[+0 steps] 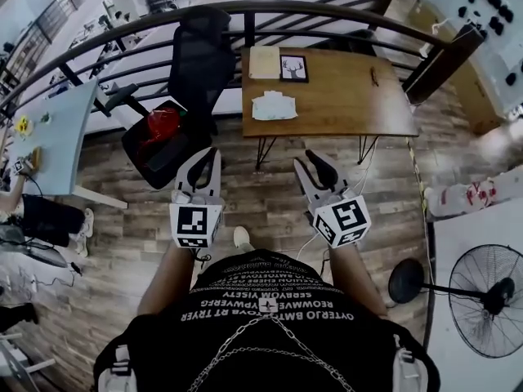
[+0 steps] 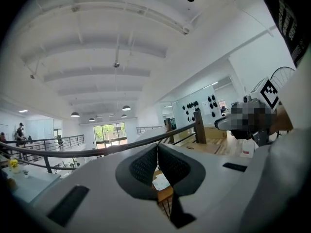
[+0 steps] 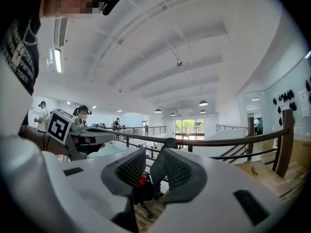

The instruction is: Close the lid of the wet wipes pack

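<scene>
The white wet wipes pack [image 1: 274, 106] lies on the wooden table [image 1: 343, 104], toward its left side; its lid is too small to make out. Both grippers hang over the wood floor well short of the table, pointing at it. My left gripper [image 1: 212, 155] has its pads together with nothing between them, as the left gripper view [image 2: 156, 148] also shows. There the pack [image 2: 161, 181] peeks out below the pads. My right gripper [image 1: 315, 164] is open, a gap showing between its empty pads [image 3: 154, 155].
A black office chair [image 1: 196, 72] with a red object [image 1: 162, 124] on its seat stands left of the table. A paper [image 1: 264, 62], a framed picture [image 1: 294, 69] and a pen [image 1: 374, 77] lie on the table. A dark railing [image 1: 245, 11] runs behind it. A floor fan [image 1: 489, 299] stands at the right.
</scene>
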`<action>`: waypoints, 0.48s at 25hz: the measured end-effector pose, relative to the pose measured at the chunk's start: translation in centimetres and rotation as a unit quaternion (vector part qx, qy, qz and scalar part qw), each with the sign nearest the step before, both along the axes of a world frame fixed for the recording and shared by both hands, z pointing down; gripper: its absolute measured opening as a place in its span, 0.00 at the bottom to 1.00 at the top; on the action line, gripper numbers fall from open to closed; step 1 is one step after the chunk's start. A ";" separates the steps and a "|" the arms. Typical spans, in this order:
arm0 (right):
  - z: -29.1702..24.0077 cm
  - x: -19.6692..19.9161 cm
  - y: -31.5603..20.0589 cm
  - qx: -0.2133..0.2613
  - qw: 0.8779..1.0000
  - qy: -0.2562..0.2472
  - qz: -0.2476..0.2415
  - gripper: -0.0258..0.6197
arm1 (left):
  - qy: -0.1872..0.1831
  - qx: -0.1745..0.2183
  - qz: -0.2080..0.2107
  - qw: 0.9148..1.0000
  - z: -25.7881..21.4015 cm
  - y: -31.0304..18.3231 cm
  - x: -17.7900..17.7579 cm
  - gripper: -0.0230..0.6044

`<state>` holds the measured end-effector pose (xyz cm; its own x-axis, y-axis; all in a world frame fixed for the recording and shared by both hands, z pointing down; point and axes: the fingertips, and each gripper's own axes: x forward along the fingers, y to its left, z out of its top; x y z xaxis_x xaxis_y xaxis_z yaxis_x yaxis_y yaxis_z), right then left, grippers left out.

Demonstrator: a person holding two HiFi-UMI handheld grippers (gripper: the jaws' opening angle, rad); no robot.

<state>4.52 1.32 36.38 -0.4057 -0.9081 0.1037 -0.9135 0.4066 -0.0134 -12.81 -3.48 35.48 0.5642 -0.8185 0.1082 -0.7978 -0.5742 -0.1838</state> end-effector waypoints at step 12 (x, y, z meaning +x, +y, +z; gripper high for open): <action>2.1 -2.3 -6.0 -0.030 0.999 -0.005 -0.014 0.21 | 0.023 0.004 0.006 1.000 0.5 -4.9 -1.3 0.08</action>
<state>2.26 -4.69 38.48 -0.4325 -0.8886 0.1529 -0.9013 0.4305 -0.0477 -14.13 -8.37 35.96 0.5789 -0.8119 0.0756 -0.7981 -0.5832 -0.1513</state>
